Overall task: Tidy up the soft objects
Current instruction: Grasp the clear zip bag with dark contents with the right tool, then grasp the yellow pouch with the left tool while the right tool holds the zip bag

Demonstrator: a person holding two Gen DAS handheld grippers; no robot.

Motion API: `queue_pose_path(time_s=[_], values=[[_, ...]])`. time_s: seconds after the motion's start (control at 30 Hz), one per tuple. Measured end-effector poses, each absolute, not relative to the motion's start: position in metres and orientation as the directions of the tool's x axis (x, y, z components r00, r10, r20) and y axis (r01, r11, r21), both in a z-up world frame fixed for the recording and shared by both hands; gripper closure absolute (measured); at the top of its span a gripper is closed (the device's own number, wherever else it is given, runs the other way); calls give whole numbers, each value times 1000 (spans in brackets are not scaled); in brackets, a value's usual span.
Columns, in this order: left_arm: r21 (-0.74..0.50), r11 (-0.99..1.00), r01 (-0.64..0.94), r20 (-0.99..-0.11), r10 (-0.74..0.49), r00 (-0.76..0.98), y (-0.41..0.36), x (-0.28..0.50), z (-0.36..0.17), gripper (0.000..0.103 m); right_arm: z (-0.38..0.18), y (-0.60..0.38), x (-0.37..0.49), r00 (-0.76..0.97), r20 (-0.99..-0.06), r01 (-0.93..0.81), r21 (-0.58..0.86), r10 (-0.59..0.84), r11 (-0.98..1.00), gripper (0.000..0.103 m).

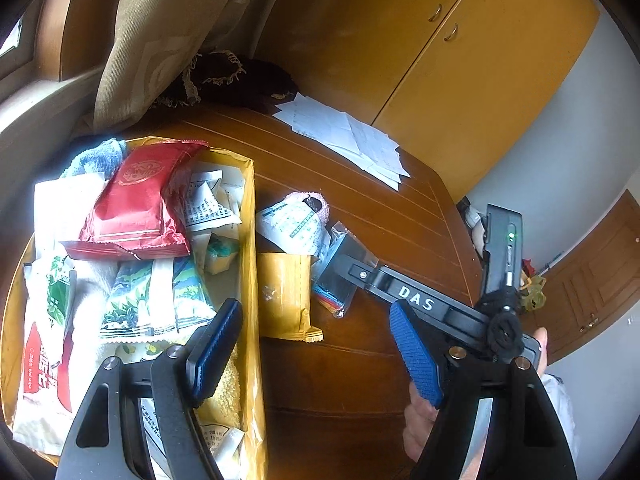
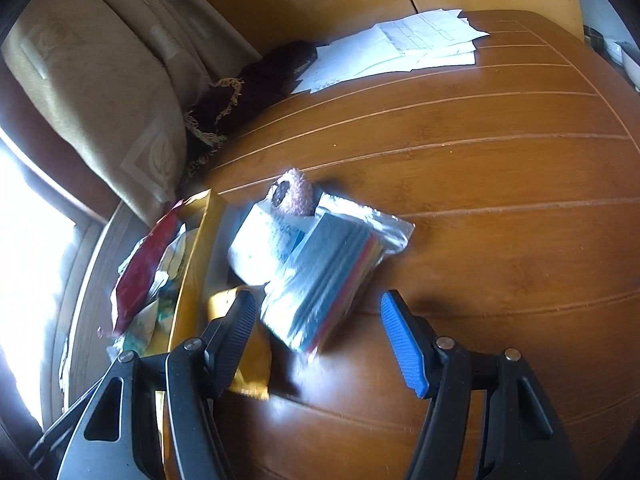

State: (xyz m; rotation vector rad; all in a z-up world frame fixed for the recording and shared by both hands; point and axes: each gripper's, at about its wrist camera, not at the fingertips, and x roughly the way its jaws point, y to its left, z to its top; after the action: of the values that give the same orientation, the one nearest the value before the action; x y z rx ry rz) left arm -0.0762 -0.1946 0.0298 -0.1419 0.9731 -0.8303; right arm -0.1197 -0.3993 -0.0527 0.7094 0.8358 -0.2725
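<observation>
A yellow box (image 1: 250,240) at the left holds several soft packets, with a red packet (image 1: 136,208) on top. Right of it on the wooden table lie a yellow packet (image 1: 286,294), a white printed packet (image 1: 294,228), a pink fluffy thing (image 1: 318,200) and a clear bag of coloured sheets (image 1: 340,276). My left gripper (image 1: 316,350) is open over the box's right wall and the yellow packet, holding nothing. My right gripper (image 2: 320,340) is open just short of the clear bag (image 2: 328,268), whose near corner lies between its fingers untouched.
White papers (image 2: 400,48) lie at the table's far side, beside a dark fringed cloth (image 2: 240,92). A tan curtain (image 2: 100,80) hangs behind the box. Yellow cupboards (image 1: 460,60) stand beyond the table (image 2: 500,200). A hand (image 1: 420,420) holds the right gripper's black frame (image 1: 416,300).
</observation>
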Motion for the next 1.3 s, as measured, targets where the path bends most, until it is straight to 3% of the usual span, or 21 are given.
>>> queue_pose_path(time_s=[0.3,0.33,0.4,0.6,1.03,1.3], values=[[-457,680,573,-681,-682,265,-196,-76,27,24,-60,-388,-97,609,-793,524,366,-38,769,39],[-461,678,573,-683,-683,259,-197,-76,26,24,-60,-387,-97,604,-796,529,355,-48,771,41],[-457,681,572,-687,-679,259,-198,-76,26,24,-60,-386,-96,588,-805,538,322,-74,779,54],[-429,687,586,-690,-668,277,-202,-85,30,24,-60,-397,-113,616,-787,513,395,-6,762,67],[-410,641,649,-765,-629,137,-248,-105,-5,24,-55,-422,-183,674,-738,506,456,-7,732,68],[-306,678,668,-798,-565,208,-252,-109,-10,24,-57,-428,-192,663,-748,525,455,-11,719,68]])
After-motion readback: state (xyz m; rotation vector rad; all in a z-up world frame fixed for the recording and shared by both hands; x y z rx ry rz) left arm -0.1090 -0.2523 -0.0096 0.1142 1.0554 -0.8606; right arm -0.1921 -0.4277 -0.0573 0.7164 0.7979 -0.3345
